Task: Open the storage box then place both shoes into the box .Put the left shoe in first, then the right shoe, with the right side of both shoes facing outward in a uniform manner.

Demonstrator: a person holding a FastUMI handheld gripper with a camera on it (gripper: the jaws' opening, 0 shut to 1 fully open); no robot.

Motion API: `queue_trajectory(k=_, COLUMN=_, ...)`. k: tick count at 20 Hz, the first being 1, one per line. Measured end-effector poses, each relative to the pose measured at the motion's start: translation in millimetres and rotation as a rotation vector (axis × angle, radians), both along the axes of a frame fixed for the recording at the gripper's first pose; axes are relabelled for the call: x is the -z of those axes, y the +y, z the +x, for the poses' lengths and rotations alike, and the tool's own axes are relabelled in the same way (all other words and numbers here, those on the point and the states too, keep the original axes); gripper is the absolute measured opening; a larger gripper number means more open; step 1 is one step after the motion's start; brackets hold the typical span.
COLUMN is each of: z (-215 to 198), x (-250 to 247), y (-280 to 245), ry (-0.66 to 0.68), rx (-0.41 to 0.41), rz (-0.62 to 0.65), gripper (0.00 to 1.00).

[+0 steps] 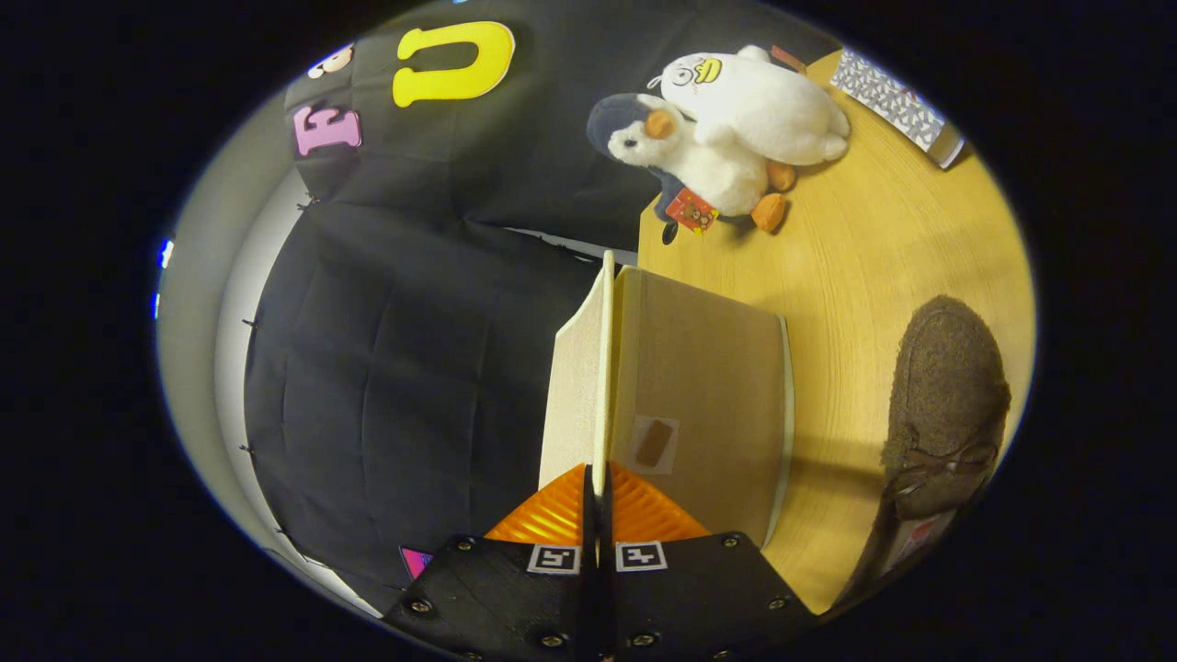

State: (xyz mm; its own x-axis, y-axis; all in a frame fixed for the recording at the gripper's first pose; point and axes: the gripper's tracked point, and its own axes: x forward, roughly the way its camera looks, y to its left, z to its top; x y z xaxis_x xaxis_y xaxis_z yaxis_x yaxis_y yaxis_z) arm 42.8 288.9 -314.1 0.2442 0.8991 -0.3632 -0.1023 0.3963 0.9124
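My gripper (598,478) is shut on the thin pale edge of the storage box lid (604,368), which runs straight ahead from between the fingers. One face of the lid is cream (575,386). On its other side is the tan storage box (708,386), with a pale rim and a small patch near the fingers. The view is rolled sideways, so the wooden table (855,276) stands along one side. A brown fuzzy shoe (947,405) with a small bow lies on the table beside the box, apart from it. I cannot tell how far the lid is raised.
Two plush toys, a white duck (763,106) and a penguin (708,161), sit at the table's far edge beyond the box. A patterned grey box (897,101) lies near them. The black cloth wall (405,349) hangs on the lid's other side.
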Motion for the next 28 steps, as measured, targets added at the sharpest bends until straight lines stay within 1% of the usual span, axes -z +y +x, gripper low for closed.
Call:
queue_trajectory(k=2, z=0.9, x=-8.2, y=1.0, ry=0.014, rx=0.009, rz=-0.025, gripper=0.00)
queue_trajectory(k=4, z=0.6, x=-22.9, y=1.9, ry=-0.001, rx=0.014, rz=-0.062, gripper=0.00)
queue_trajectory(k=10, z=-4.0, x=-79.5, y=24.6, ry=-0.069, rx=0.026, rz=-0.191, gripper=0.00)
queue_trajectory(k=13, z=-2.8, x=-100.8, y=41.1, ry=-0.122, rx=0.039, rz=-0.290, gripper=0.00)
queue_trajectory(k=16, z=-9.3, x=-123.2, y=65.0, ry=-0.174, rx=0.018, rz=-0.367, gripper=0.00)
queue_trajectory(k=22, z=-19.6, x=-159.9, y=119.8, ry=-0.248, rx=-0.042, rz=-0.425, gripper=0.00)
queue_trajectory(k=26, z=-27.9, x=-171.5, y=158.5, ry=-0.263, rx=-0.080, rz=-0.453, gripper=0.00)
queue_trajectory(k=28, z=-27.5, x=-171.2, y=168.5, ry=-0.263, rx=-0.090, rz=-0.530, gripper=0.00)
